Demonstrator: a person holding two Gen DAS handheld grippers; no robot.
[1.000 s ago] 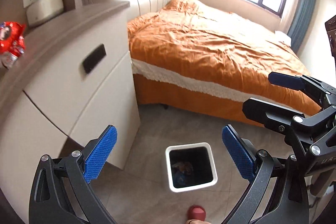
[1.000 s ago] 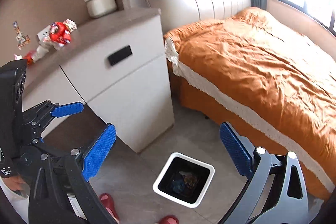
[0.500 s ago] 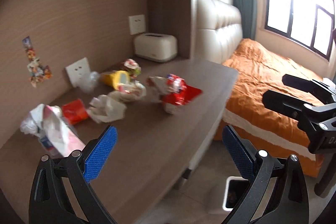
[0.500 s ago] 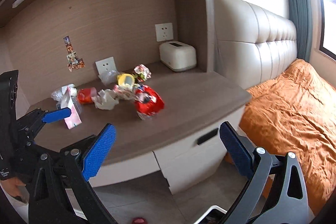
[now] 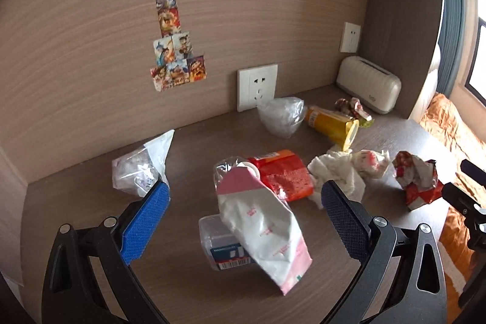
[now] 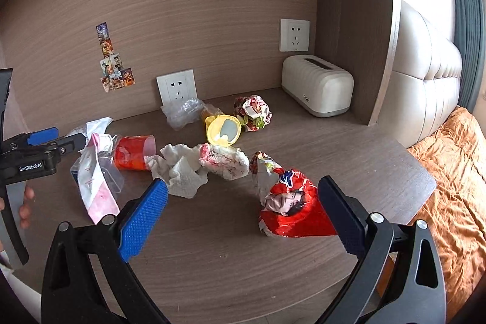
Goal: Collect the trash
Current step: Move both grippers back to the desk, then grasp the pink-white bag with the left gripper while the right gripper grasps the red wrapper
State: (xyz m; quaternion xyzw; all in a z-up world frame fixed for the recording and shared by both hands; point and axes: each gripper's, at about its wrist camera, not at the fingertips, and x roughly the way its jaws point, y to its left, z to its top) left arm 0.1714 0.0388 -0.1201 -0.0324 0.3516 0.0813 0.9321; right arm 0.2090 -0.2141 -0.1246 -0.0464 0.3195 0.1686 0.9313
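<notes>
From the left wrist: left gripper [image 5: 244,216] hovering wide open over the desk [image 5: 182,287], gripping nothing, framing a pink-and-white bag [image 5: 264,223] lying across a clear plastic box [image 5: 217,242], red packet [image 5: 281,175] just behind

From the right wrist: right gripper [image 6: 240,214] gaping wide, empty, straddling a crumpled red snack bag [image 6: 288,205]; white tissue [image 6: 182,169], yellow cup [image 6: 223,129] and cream tissue box [image 6: 317,85] sitting farther back
</notes>
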